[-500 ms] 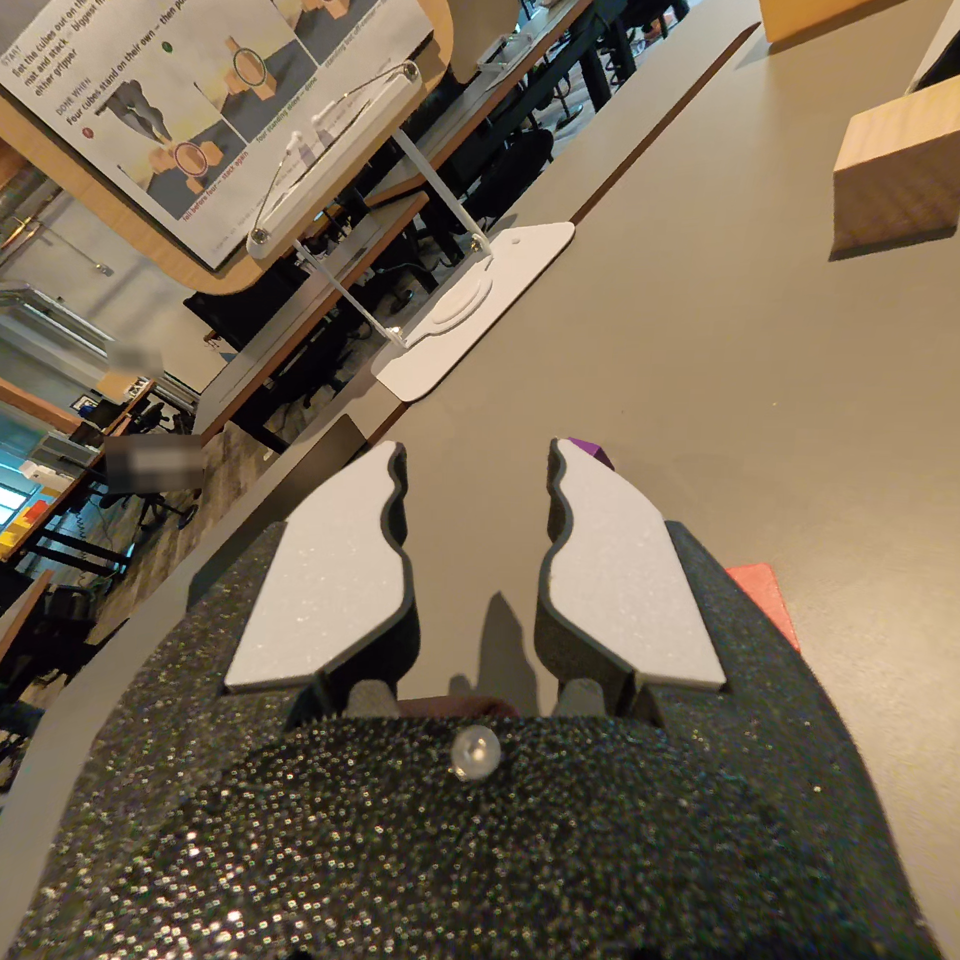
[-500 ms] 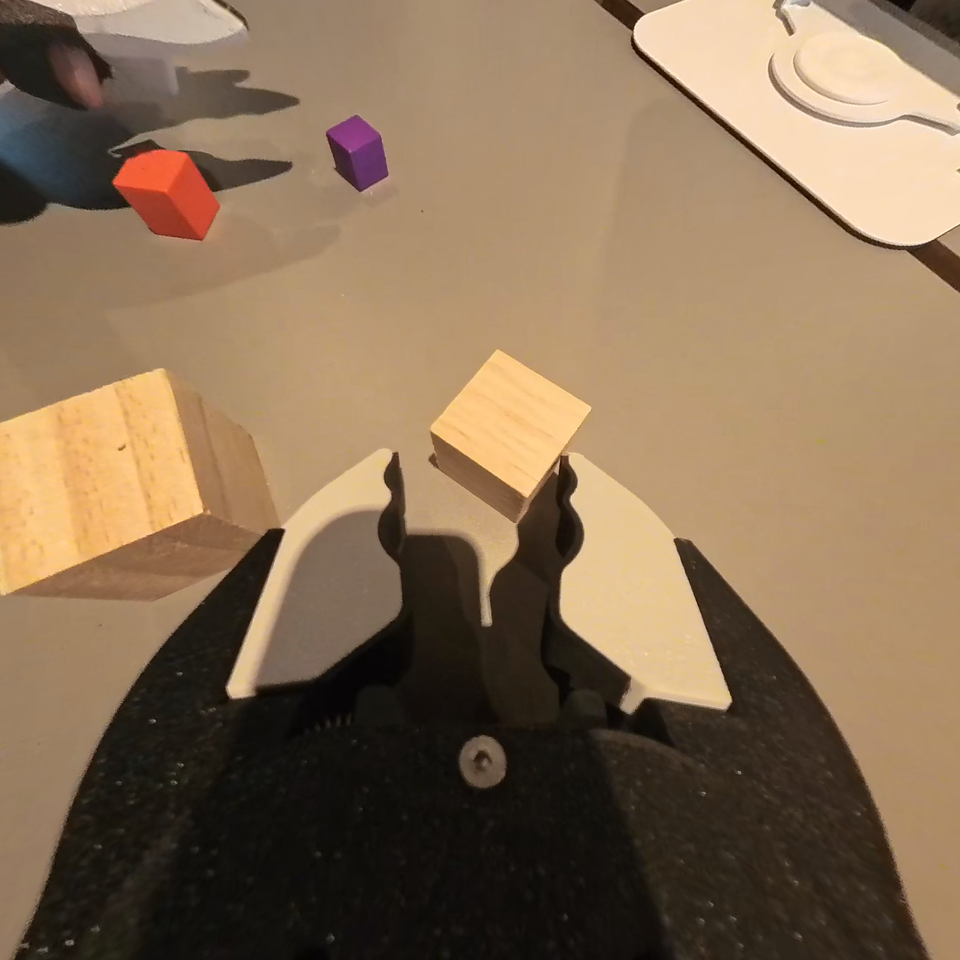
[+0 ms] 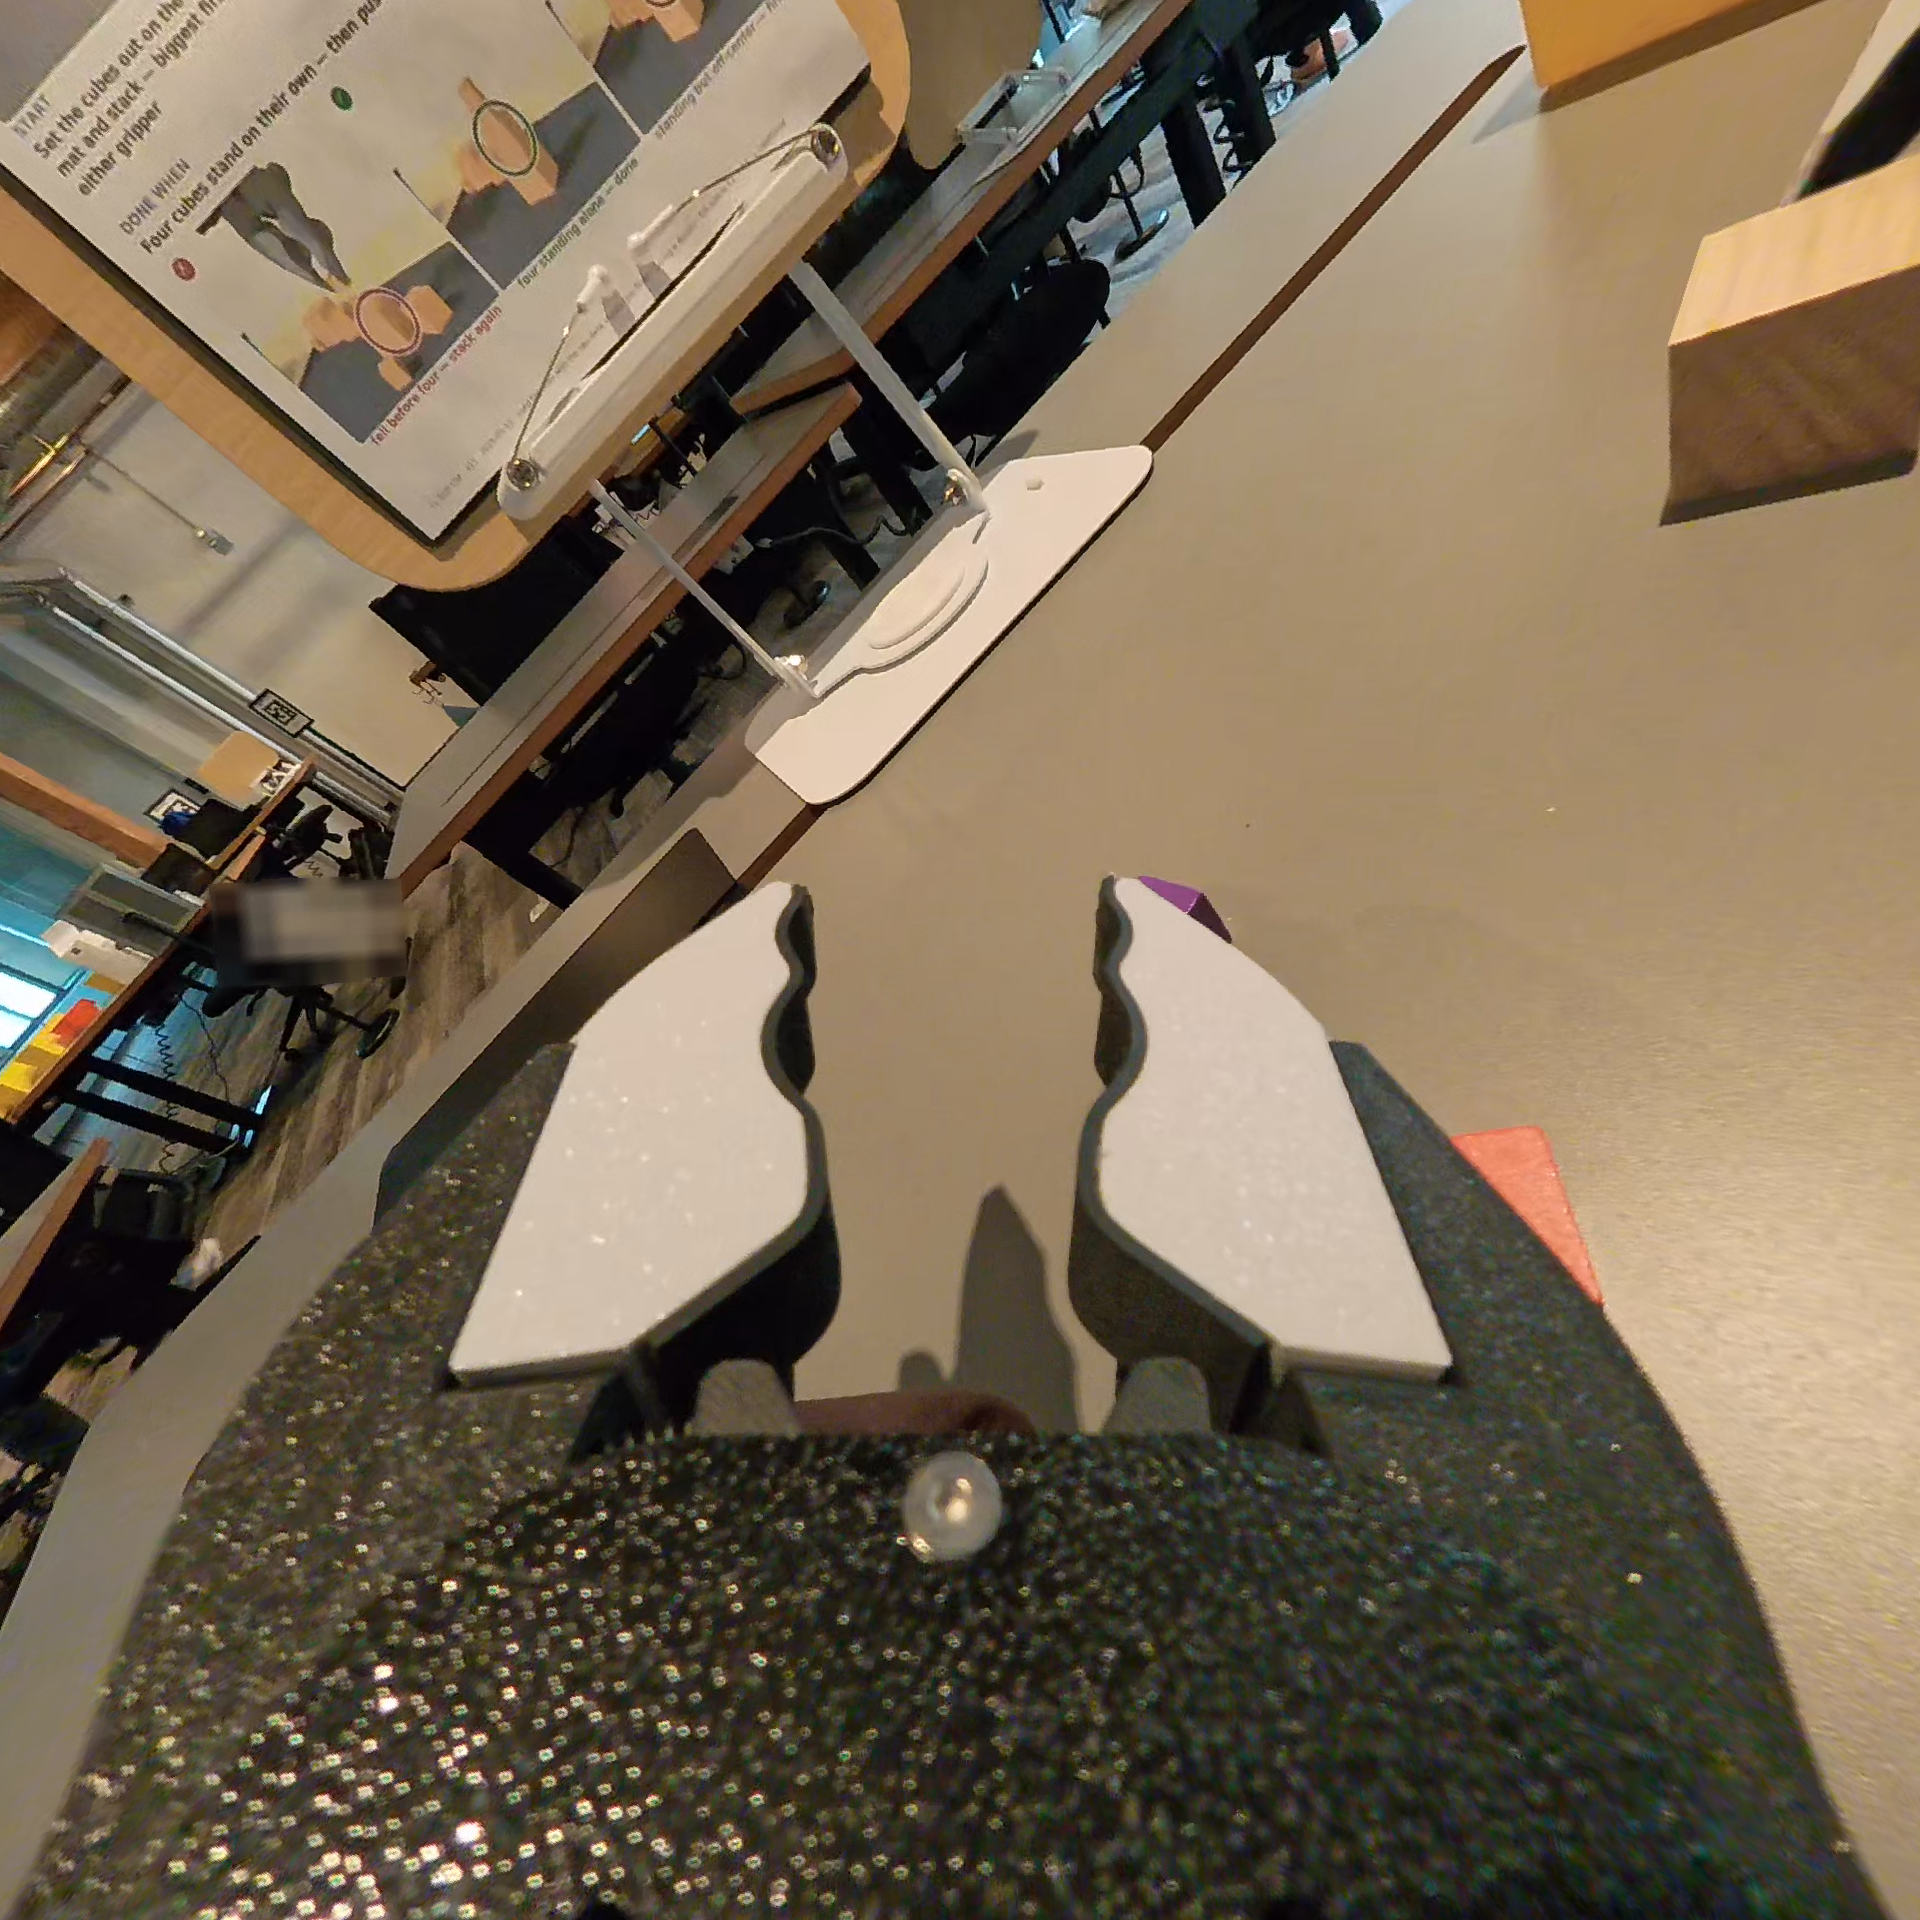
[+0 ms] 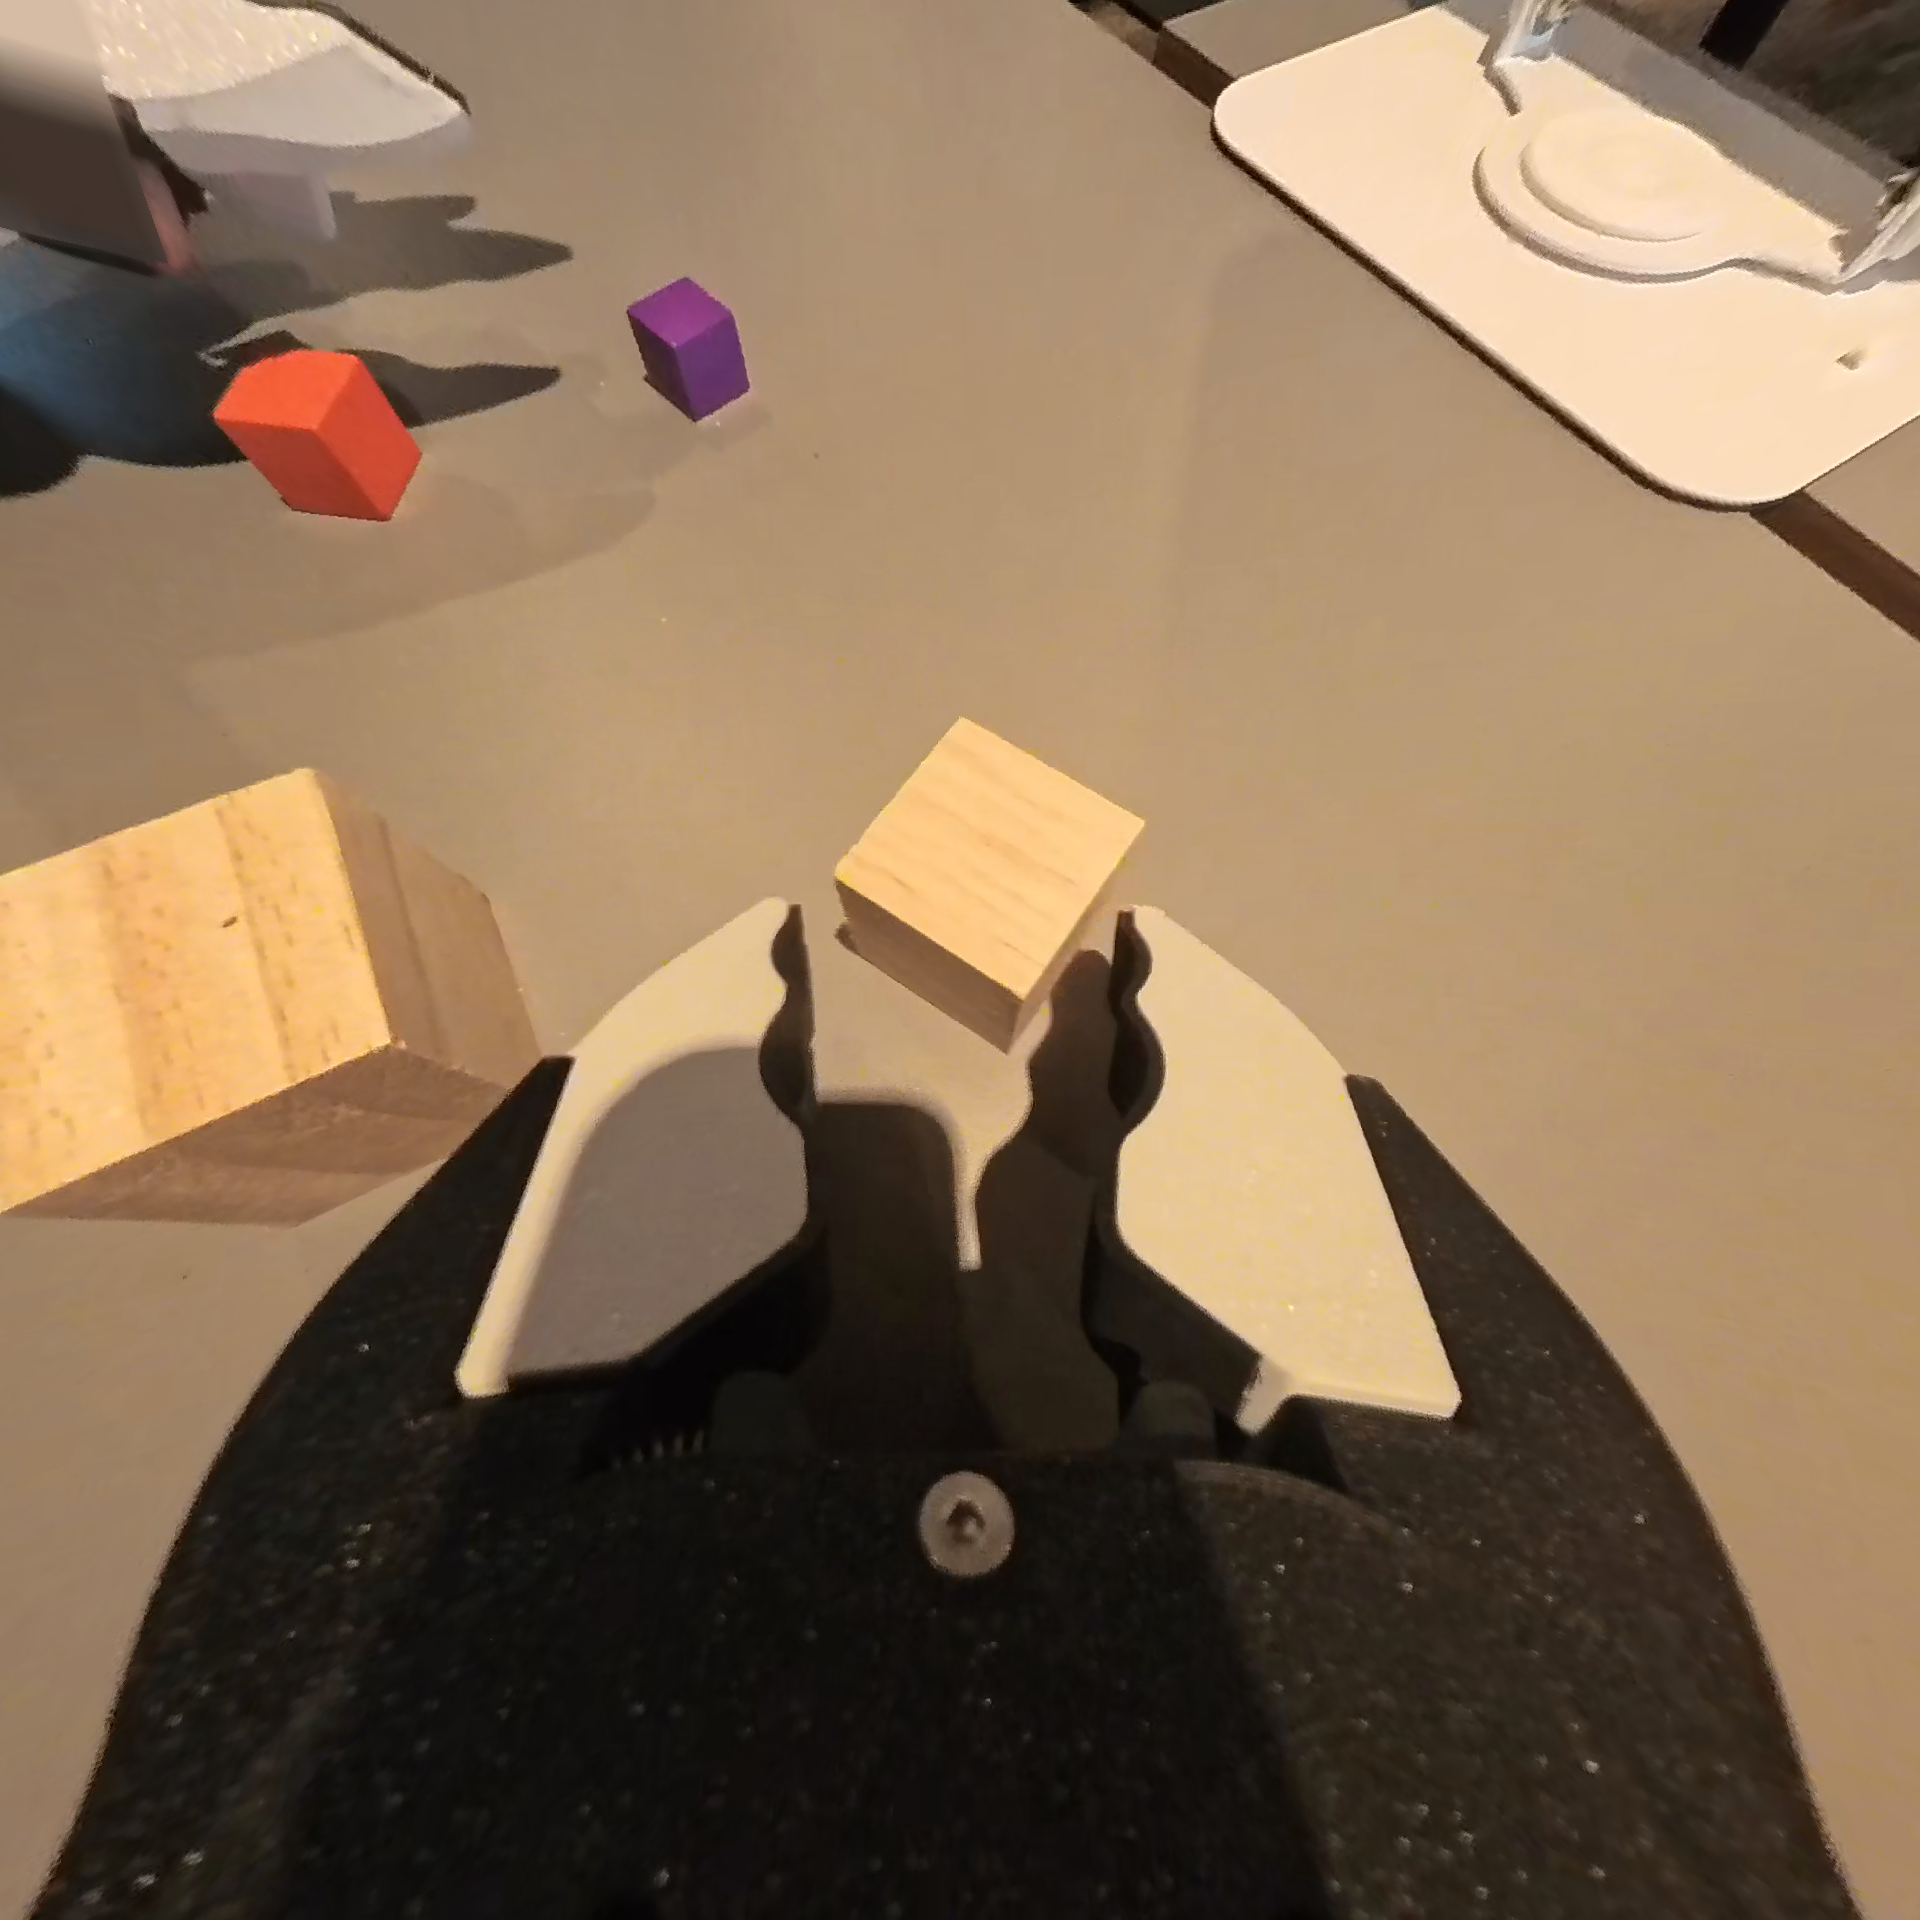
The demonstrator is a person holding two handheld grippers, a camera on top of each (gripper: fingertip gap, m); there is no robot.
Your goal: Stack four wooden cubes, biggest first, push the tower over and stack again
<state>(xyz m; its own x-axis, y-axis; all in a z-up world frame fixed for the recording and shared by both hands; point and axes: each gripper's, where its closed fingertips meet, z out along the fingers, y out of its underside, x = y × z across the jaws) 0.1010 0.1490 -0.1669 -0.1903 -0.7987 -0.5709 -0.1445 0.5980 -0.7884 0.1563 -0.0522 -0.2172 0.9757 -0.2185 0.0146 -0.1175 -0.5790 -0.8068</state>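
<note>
In the right wrist view my right gripper [image 4: 956,920] is open, and a medium plain wooden cube [image 4: 987,873] lies on the table just past the fingertips, turned corner-on. The biggest wooden cube [image 4: 208,987] sits to its left. An orange cube [image 4: 322,431] and a small purple cube [image 4: 691,343] lie farther off, near the left gripper [image 4: 281,94]. In the left wrist view my left gripper [image 3: 951,904] is open and empty over bare table. The purple cube [image 3: 1190,906] peeks past its right finger, the orange cube [image 3: 1527,1205] shows beside it, and the biggest cube [image 3: 1808,343] is at the far right.
A white stand base [image 4: 1558,239] lies at the table's far edge; it also shows in the left wrist view [image 3: 956,613], holding an instruction board [image 3: 416,208]. A dark seam [image 4: 1860,561] marks the table's edge. Office desks and chairs lie beyond. Measured from the fingertips, the small purple cube [image 4: 691,343] is 5 cm or so from the left gripper and 15 cm from the right.
The view of my right gripper has shifted a little, and the medium cube now sits slightly farther ahead of the fingertips. My left gripper has hardly moved.
</note>
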